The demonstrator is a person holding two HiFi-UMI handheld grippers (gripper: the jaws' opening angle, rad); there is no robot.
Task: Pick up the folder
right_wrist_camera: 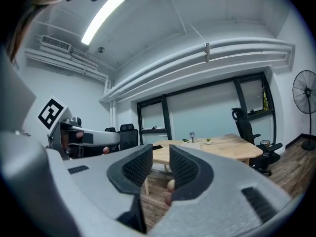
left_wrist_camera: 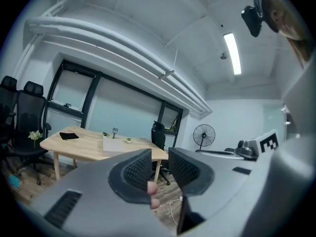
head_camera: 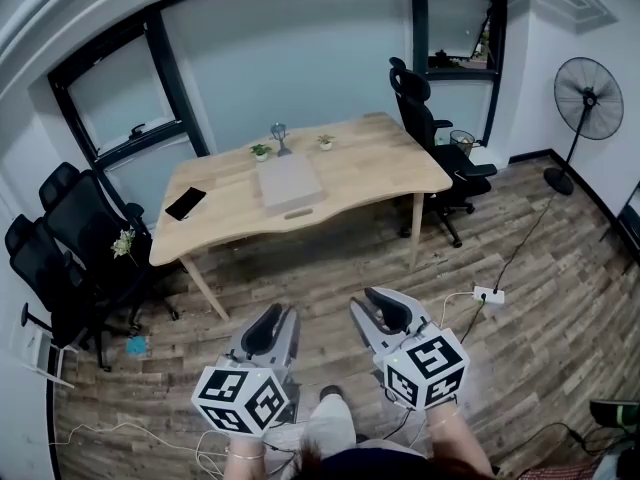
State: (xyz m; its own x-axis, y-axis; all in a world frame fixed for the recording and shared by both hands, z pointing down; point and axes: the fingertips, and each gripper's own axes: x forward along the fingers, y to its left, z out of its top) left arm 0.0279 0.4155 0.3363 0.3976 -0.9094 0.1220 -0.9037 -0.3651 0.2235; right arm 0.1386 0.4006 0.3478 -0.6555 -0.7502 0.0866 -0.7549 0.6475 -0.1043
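Slightly spread, empty, left tongs point(head_camera: 281, 314) and right tongs point(head_camera: 371, 298) hover far from folder point(head_camera: 290, 182) on table point(head_camera: 385, 163).

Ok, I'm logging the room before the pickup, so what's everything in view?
Table: one, light wood, room centre.
Folder: one, grey, flat on the table.
Phone: one, black, table's left end.
Potted plants: two, green, behind the folder.
Ornament: one, grey, between the plants.
Office chairs: three, black, two left, one right.
Fan: one, black, right corner.
Power strip: one, white, floor at right.
Left gripper: one, grey, jaws apart, empty.
Right gripper: one, grey, jaws apart, empty.
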